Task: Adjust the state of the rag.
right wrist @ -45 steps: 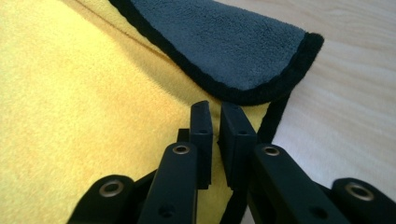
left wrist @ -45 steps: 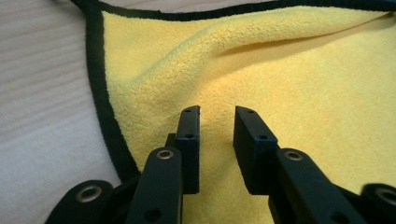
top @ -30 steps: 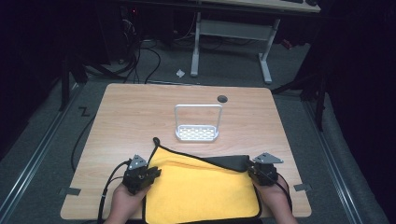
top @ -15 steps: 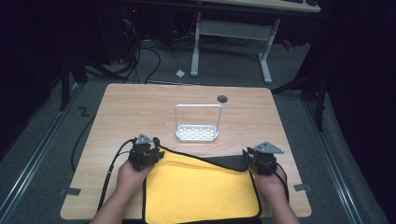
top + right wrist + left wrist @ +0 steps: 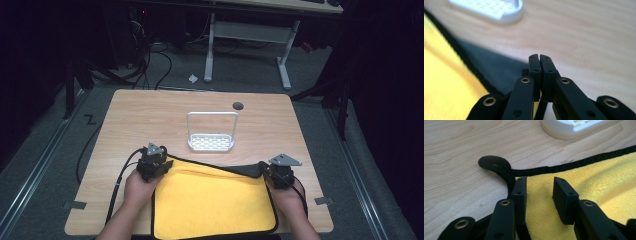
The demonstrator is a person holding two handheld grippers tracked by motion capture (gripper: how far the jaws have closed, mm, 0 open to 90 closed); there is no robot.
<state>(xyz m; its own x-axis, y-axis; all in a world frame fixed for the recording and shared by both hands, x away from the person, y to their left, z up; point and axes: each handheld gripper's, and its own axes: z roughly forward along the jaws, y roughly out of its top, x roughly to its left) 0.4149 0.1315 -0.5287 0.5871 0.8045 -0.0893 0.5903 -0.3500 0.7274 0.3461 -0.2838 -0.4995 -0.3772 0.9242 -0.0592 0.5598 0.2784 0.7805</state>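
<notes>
I am looking at the yellow cloth, which is lying flat on the near half of the counter, its black edging running round it. Its long axis is running from nine o'clock to three o'clock across the counter, and its far edge is facing twelve o'clock, toward the white rack. At its far right corner the dark underside is showing as a folded-over flap. At the far left corner a black hanging loop is curling out onto the wood.

My left claw is sitting over that far left corner at about ten o'clock of the cloth; its jaws have just been opening and are standing part-way apart above the yellow pile, not pressing it. My right claw is sitting at the far right corner, about two o'clock, with its jaws having just closed tight together; I cannot tell whether cloth is caught between them.

The rack is standing just beyond the cloth, near the counter's middle.
</notes>
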